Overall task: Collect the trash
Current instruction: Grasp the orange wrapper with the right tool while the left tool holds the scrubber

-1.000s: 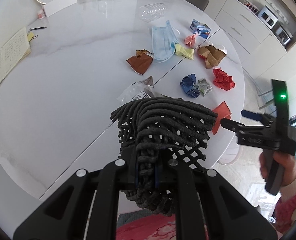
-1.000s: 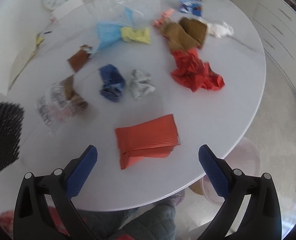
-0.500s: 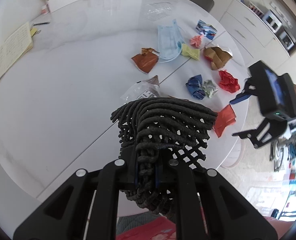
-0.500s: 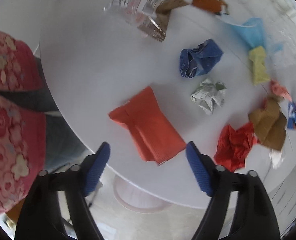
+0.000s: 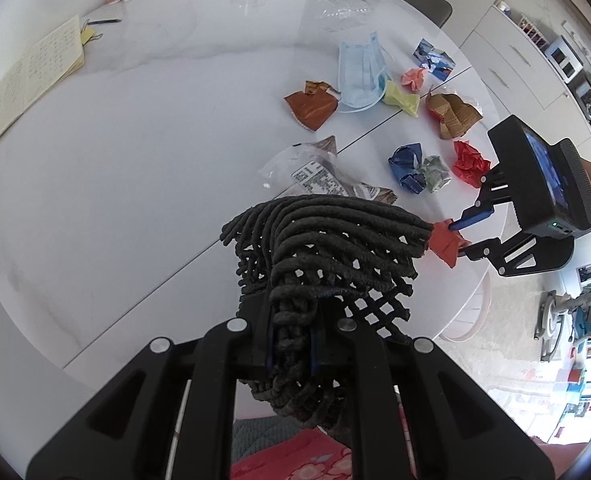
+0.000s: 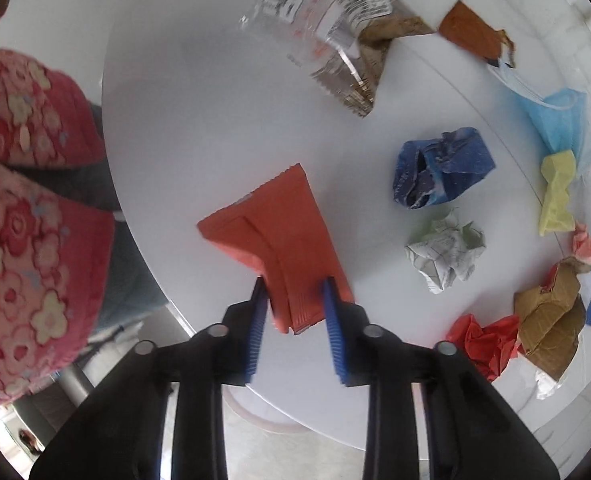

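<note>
Two claws in play: left claw [image 5: 291, 350] is clamped on the bunched neck of a black mesh bag [image 5: 327, 248], holding it up just over the near edge of the white tabletop [image 5: 135, 152] so the net hangs as the collection point; right claw [image 6: 295, 312] points almost straight down, jaws have just been closing and now pinch the near end of a flat orange-red wrapper [image 6: 271, 236], blue pads pressing either side of it. Wrapper looks like a flattened, creased sachet with a serrated far edge, lying near the tabletop rim just beside the bag, so likely picked first because it's the closest piece. From the left wrist view the wrapper [image 5: 445, 242] shows as a small orange corner at the bag's right edge with the right claw [image 5: 461, 236] on it. Rest of the trash sits well apart toward the far right of the tabletop: blue crumpled wrapper [image 6: 443, 168], white crumpled paper [image 6: 447, 252], red crumpled paper [image 6: 483, 340], brown torn cardboard [image 6: 547, 320], yellow scrap [image 6: 555, 192], light blue face mask [image 5: 359, 72], clear printed snack bag [image 6: 335, 20]. Judgement: grab done, lift and drop into bag still pending; thin foil could slip if pinched only at its edge
</note>
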